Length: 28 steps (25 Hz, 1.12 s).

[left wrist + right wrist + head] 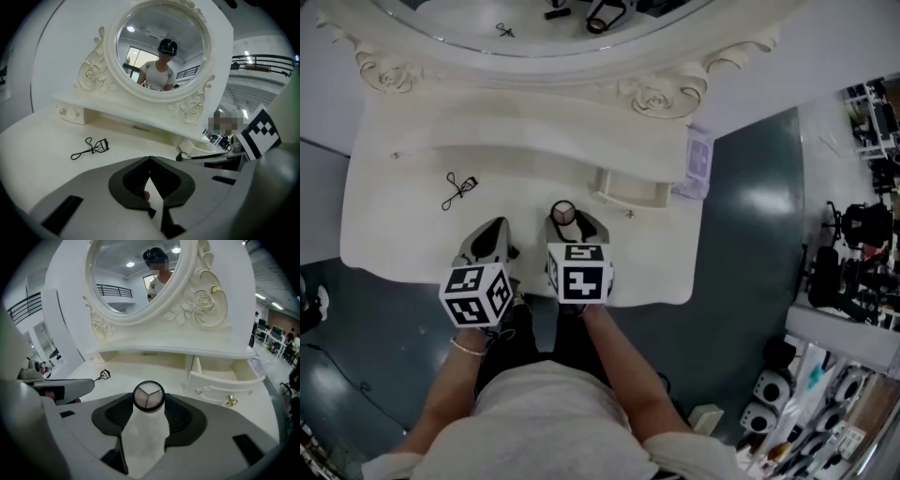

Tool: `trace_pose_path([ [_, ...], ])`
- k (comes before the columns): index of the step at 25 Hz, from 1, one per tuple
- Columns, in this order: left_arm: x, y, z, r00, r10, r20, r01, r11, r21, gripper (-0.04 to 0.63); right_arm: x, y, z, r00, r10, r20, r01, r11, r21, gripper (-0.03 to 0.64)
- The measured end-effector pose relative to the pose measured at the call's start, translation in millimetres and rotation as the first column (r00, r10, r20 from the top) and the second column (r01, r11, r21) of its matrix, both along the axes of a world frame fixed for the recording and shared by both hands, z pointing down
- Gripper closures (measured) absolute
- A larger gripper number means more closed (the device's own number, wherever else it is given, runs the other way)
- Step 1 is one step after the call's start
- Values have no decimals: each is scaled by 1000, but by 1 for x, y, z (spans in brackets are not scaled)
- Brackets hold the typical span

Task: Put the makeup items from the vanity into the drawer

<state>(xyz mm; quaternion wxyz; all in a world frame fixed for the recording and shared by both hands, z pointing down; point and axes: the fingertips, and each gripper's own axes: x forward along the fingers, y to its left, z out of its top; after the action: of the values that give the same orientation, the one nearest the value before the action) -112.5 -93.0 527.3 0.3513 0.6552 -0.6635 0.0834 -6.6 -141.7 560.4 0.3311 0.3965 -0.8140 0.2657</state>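
Observation:
A black eyelash curler [459, 190] [90, 148] [104, 375] lies on the white vanity top [403, 225], left of centre. At the right a small drawer [633, 192] [220, 380] [201, 147] stands pulled open, and I see nothing inside it. My right gripper [565, 219] [148, 402] is shut on a round compact [563, 211] [148, 396] with a three-part pinkish face, held just short of the drawer and to its left. My left gripper [493, 228] [149, 161] is shut with nothing in it, over the vanity's front edge, right of the curler.
An ornate oval mirror [534, 28] [159, 47] with a raised shelf [553, 141] stands at the back of the vanity. A pale purple item [698, 159] sits at the right end. Racks of dark equipment [862, 244] line the floor to the right.

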Motion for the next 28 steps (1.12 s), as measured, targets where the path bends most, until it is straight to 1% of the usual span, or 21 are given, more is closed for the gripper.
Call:
trace_pose_path([
  [6, 26, -17, -15, 997, 74, 10, -74, 997, 29, 592, 21, -8, -23, 998, 52, 23, -52, 998, 36, 399],
  [16, 56, -42, -31, 988, 156, 22, -157, 986, 61, 592, 56, -25, -52, 989, 137, 49, -141, 986, 83, 399],
  [22, 77, -61, -39, 979, 204, 24, -206, 976, 78, 592, 86, -43, -63, 980, 195, 41, -198, 975, 102, 399],
  [28, 101, -79, -40, 969, 245, 17, -245, 966, 79, 592, 108, -57, -65, 976, 217, 24, -219, 971, 98, 399],
])
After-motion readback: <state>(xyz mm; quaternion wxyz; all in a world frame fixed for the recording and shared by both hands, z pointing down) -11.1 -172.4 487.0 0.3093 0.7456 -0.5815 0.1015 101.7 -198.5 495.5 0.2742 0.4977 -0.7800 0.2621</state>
